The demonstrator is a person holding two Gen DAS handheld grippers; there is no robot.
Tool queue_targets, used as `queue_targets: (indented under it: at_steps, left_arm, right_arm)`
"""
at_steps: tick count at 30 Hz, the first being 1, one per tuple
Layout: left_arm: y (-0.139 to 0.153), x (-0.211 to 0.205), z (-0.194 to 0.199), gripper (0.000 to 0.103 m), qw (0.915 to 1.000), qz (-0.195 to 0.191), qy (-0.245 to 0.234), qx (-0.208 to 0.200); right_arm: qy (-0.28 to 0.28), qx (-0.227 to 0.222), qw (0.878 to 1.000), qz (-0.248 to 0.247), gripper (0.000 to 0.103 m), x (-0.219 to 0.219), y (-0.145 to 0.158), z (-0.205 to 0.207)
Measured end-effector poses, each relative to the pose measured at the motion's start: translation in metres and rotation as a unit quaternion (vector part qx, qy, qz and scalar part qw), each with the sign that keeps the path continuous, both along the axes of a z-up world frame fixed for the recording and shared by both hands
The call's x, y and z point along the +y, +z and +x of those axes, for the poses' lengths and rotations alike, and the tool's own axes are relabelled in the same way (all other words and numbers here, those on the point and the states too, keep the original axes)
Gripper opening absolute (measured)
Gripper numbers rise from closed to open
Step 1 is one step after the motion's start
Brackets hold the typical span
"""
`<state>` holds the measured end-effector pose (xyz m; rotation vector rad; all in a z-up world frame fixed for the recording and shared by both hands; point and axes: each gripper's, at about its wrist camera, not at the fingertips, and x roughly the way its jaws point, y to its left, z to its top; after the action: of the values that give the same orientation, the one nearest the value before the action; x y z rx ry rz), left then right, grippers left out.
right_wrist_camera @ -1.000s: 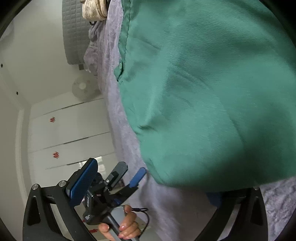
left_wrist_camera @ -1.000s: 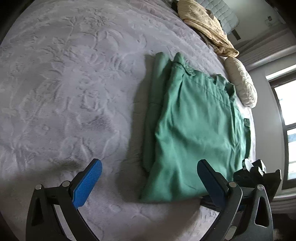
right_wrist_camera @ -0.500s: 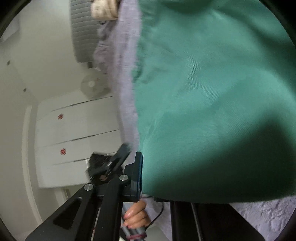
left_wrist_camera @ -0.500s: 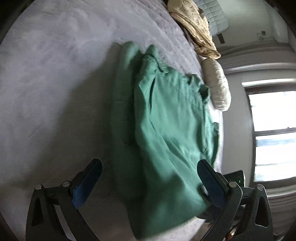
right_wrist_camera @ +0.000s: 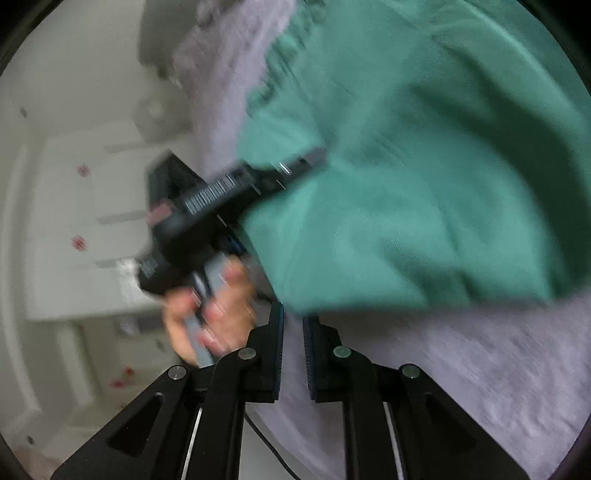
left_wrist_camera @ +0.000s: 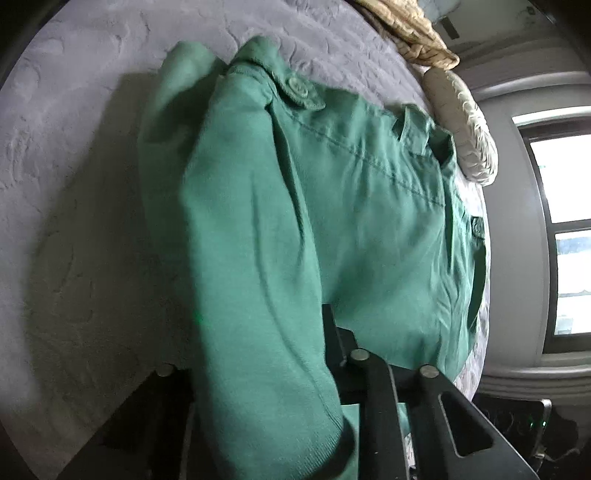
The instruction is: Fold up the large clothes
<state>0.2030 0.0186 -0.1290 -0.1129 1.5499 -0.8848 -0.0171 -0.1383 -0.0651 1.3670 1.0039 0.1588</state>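
Garment: green trousers (left_wrist_camera: 369, 221) lie across the grey bedspread (left_wrist_camera: 74, 184), waistband and button toward the top of the left wrist frame, the near end bunched up at the bottom centre.

Left hand-held gripper (left_wrist_camera: 258, 369): fingers wide apart a second ago, now drawn in on the near fold of the green trousers; cloth fills the gap and drapes over one finger, so it reads as clamped on the fabric.

Right hand-held gripper (right_wrist_camera: 293, 332): fingers nearly together at bottom centre of the right wrist frame, a thin slit between the pads. The hem's lower edge comes right down to the fingertips, but the frame is too blurred to say whether any cloth is pinched; I cannot tell.

Change: both views have swung in close. Half a second ago the left wrist frame held the whole garment; now the cloth fills it. The right wrist view is smeared with motion, the other hand (right_wrist_camera: 210, 314) and its tool at left centre.

Meaning: the near end looks caught and ready to lift, so the next fold is starting, toward the waistband as I judge it.

Background: beige throw (left_wrist_camera: 406, 33) and pale cushion (left_wrist_camera: 465, 122) at upper right, window (left_wrist_camera: 565, 229) at right.
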Motion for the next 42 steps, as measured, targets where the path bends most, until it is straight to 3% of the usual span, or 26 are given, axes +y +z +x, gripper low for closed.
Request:
queue_targets:
  at_steps: [3, 5, 8, 11, 15, 20, 25, 30, 34, 37, 38, 39, 40, 42]
  left_arm:
    - [0.015, 0.001, -0.006, 0.016, 0.9995, -0.007, -0.002, -0.032]
    - [0.026, 0.0, -0.01, 0.015, 0.9983, -0.005, -0.01, -0.058]
    - [0.049, -0.005, -0.016, 0.014, 0.9957, -0.013, -0.017, -0.09]
    - [0.075, -0.01, -0.023, 0.012, 0.9931, -0.026, -0.021, -0.112]
    - [0.113, -0.032, -0.04, 0.012, 0.9885, -0.044, -0.04, -0.139]
    - [0.163, -0.099, -0.079, 0.012, 0.9743, -0.048, -0.097, -0.197]
    - [0.186, -0.181, -0.13, 0.012, 0.9533, -0.032, -0.169, -0.248]
    - [0.167, -0.273, -0.183, 0.012, 0.9352, 0.001, -0.233, -0.267]
    - [0.125, -0.334, -0.221, 0.013, 0.9282, 0.032, -0.26, -0.264]
    - [0.095, -0.356, -0.243, 0.013, 0.9122, 0.079, -0.28, -0.289]
    - [0.09, -0.359, -0.248, 0.016, 0.9073, 0.091, -0.283, -0.298]
    - [0.089, -0.36, -0.25, 0.025, 0.9056, 0.093, -0.284, -0.301]
    - [0.09, -0.36, -0.253, 0.033, 0.9077, 0.084, -0.285, -0.297]
    - [0.098, -0.358, -0.257, 0.066, 0.9168, 0.06, -0.278, -0.28]
  right_arm:
    - [0.016, 0.007, 0.999, -0.044, 0.013, -0.016, 0.015, -0.022]
    - [-0.007, 0.009, 0.994, -0.108, 0.013, -0.043, 0.034, -0.041]
    - [-0.046, 0.024, 0.978, -0.203, 0.012, -0.08, 0.05, -0.051]
    - [-0.045, 0.052, 0.963, -0.259, 0.009, -0.102, 0.037, -0.044]
    - [-0.031, 0.09, 0.965, -0.242, 0.005, -0.103, -0.019, -0.041]
    - [-0.067, 0.062, 0.976, -0.199, 0.005, -0.112, -0.023, -0.061]
    - [-0.107, 0.02, 0.987, -0.119, 0.006, -0.134, -0.016, -0.101]
    - [-0.182, -0.014, 0.979, -0.096, 0.007, -0.164, -0.002, -0.173]
    - [-0.23, -0.004, 0.971, -0.073, 0.009, -0.188, -0.02, -0.226]
    - [-0.26, -0.005, 0.965, -0.033, 0.009, -0.196, -0.04, -0.252]
    - [-0.267, -0.011, 0.963, -0.023, 0.009, -0.197, -0.044, -0.257]
    - [-0.272, -0.016, 0.962, -0.017, 0.009, -0.198, -0.046, -0.262]
    - [-0.273, -0.018, 0.962, -0.016, 0.009, -0.199, -0.047, -0.265]
    - [-0.274, -0.021, 0.961, -0.012, 0.009, -0.199, -0.047, -0.269]
